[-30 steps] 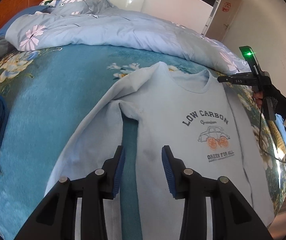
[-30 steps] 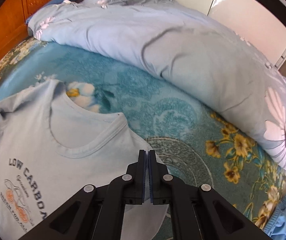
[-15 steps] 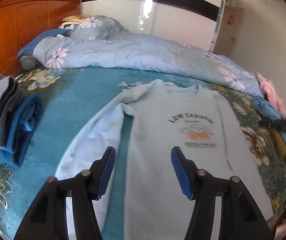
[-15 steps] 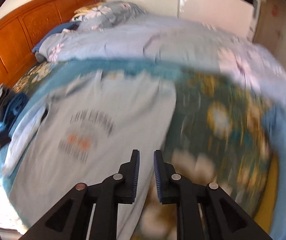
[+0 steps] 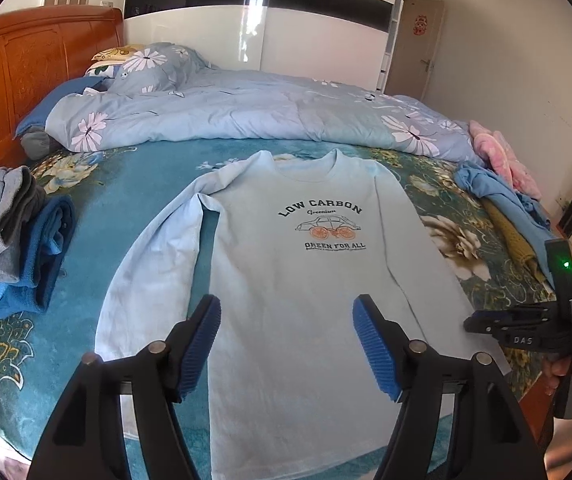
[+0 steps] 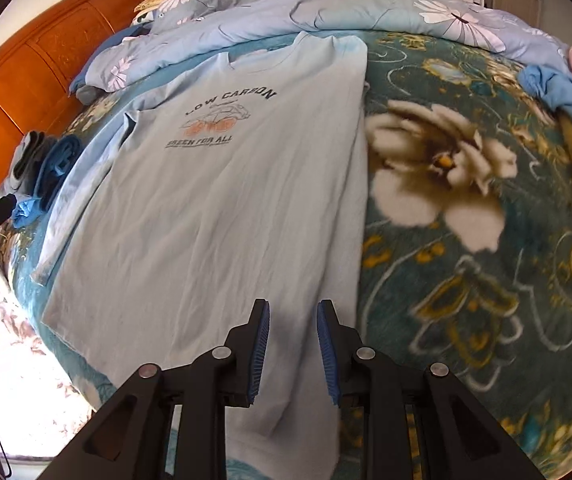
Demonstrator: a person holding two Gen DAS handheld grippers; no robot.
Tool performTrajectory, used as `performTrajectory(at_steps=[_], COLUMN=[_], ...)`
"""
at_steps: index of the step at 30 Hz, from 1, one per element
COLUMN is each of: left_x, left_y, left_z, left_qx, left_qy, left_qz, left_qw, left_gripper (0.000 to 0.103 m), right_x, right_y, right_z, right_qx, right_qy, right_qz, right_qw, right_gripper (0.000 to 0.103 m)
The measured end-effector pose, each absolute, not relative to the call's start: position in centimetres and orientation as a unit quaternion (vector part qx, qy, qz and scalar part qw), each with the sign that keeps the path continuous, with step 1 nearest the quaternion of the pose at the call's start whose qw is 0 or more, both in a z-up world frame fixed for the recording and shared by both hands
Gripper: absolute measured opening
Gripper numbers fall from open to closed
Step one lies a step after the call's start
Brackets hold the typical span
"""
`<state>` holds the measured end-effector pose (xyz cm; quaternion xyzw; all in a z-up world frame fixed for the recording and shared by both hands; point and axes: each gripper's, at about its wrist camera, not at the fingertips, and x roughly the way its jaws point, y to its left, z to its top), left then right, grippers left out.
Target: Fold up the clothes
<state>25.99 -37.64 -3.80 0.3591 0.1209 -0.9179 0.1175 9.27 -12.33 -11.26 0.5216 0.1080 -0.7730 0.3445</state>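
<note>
Sweatshirt [image 5: 298, 280] fabric, pale blue, soft and faintly creased, is laid face up and flat on the teal floral bedspread [image 5: 134, 184], presumably so that clean fold lines can be made. To the left of the sweatshirt a stack of folded clothes [image 5: 14, 248] is kept, grey knit above thick dark blue, seemingly finished pieces set aside. Still on that side, one long sleeve [image 5: 154, 252] is spread outward at an angle, not yet folded in. Over the sweatshirt's lower body the left gripper [image 5: 286, 344] is held with its ribbed blue pads parting, nothing between them. At the sweatshirt's right edge, where the other sleeve appears already turned in along the body, the right gripper [image 6: 292, 348] is poised above the hem, its jaws opening and no cloth pinched. Right of the sweatshirt a crumpled blue garment [image 5: 502, 196] is left waiting, and behind the sweatshirt a puffy flowered duvet [image 5: 246, 120] is bunched.
</note>
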Motion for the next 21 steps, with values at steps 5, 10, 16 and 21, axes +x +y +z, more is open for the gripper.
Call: performTrajectory(at_steps=[5, 10, 16, 21], left_x=[26.4, 26.7, 26.7, 26.8], left_y=[-37.5, -37.6, -37.5, -37.3], left_z=[-3.4, -3.3, -3.6, -3.7], left_qx=[0.361, 0.362, 0.366, 0.369], left_qy=[0.122, 0.121, 0.132, 0.127], left_qz=[-0.917, -0.916, -0.914, -0.914], left_qw=[0.12, 0.12, 0.116, 0.114], left_gripper=[0.07, 0.07, 0.07, 0.07], right_x=[9.6, 9.7, 10.3, 10.4], right_y=[-12.2, -11.6, -11.7, -12.1], right_z=[-11.9, -12.3, -12.5, -12.4], right_qx=[0.529, 0.536, 0.538, 0.541], right_qy=[0.093, 0.076, 0.064, 0.051], right_qz=[-0.773, -0.773, -0.77, -0.768], right_qw=[0.338, 0.33, 0.336, 0.34], right_gripper=[0.027, 0.027, 0.03, 0.019])
